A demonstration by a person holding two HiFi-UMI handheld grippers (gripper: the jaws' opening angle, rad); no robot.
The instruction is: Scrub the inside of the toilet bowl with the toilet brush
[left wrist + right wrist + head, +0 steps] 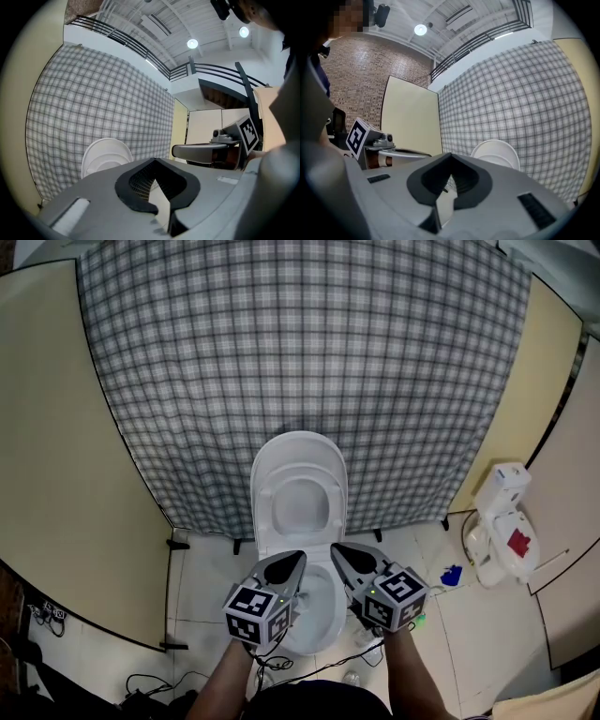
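A white toilet stands against a checked cloth, its lid raised and its bowl open below my hands. My left gripper and right gripper hover side by side over the near part of the bowl, both shut with nothing between the jaws. In the left gripper view the jaw tips meet, and the lid shows beyond them. The right gripper view shows its tips closed too, with the lid behind. I cannot make out a toilet brush in any view.
A white object with a red patch stands on the floor at the right, a small blue thing beside it. Cream panels flank the checked cloth. Black cables lie on the tiled floor near my feet.
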